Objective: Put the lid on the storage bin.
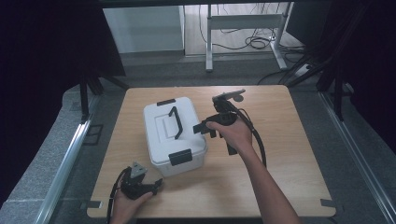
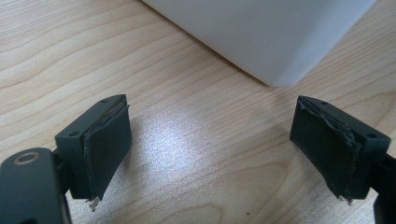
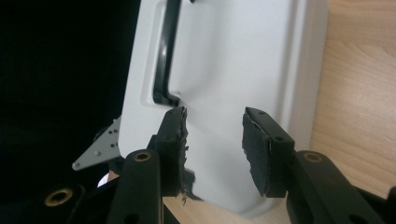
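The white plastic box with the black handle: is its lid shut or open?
Shut. The white plastic box has its lid lying flat, the black front latch folded down over the rim, and the handle flat on top.

Smooth white plastic box point(image 1: 173, 135) w/ glossy black handle point(image 1: 176, 122); matt wood-grain table point(image 1: 289, 154).

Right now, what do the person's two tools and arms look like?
Both tools are black. The left tool carries a grey three-cornered plate on top, and a black cable curves from it. The right tool trails a thick black cable. Each has two blocky jaws with worn, frayed black pads. The forearms are bare; no sleeves show.
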Motion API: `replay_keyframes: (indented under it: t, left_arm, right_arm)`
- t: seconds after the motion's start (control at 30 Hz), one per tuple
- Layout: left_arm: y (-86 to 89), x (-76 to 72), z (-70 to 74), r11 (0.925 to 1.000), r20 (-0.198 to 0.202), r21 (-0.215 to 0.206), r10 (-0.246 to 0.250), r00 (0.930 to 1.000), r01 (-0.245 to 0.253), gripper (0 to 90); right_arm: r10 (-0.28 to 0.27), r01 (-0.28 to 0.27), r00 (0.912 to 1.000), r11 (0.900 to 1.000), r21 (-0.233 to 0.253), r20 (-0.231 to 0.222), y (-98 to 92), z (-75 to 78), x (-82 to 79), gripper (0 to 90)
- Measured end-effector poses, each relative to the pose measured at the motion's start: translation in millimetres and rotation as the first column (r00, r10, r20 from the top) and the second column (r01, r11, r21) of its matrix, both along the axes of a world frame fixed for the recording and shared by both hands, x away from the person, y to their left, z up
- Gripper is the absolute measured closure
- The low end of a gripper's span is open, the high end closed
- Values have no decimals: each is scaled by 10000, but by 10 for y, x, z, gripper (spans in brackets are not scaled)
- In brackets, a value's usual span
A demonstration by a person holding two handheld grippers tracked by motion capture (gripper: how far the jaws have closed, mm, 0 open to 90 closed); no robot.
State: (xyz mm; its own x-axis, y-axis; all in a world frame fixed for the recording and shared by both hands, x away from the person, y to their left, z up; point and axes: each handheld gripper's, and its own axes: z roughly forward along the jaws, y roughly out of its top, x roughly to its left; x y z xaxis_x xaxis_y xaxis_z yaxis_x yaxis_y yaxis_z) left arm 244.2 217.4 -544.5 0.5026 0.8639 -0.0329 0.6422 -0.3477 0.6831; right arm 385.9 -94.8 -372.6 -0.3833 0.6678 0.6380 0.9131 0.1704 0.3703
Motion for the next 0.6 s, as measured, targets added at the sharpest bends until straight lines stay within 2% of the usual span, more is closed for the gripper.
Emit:
replay_keyframes:
  t: [0.4, 0.6]
  left_arm:
    - [-1, 0, 0, 10000, 12, -4, 13, 10000, -13, 124]
    - [-1, -1, -1, 10000, 20, 0, 10, 10000, -10, 124]
  right_arm:
    - [-219, 223, 9994, 9996, 166, -272, -292, -287, -132, 599]
    - [-273, 278, 9992, 9995, 173, -297, -393, -375, -207, 597]
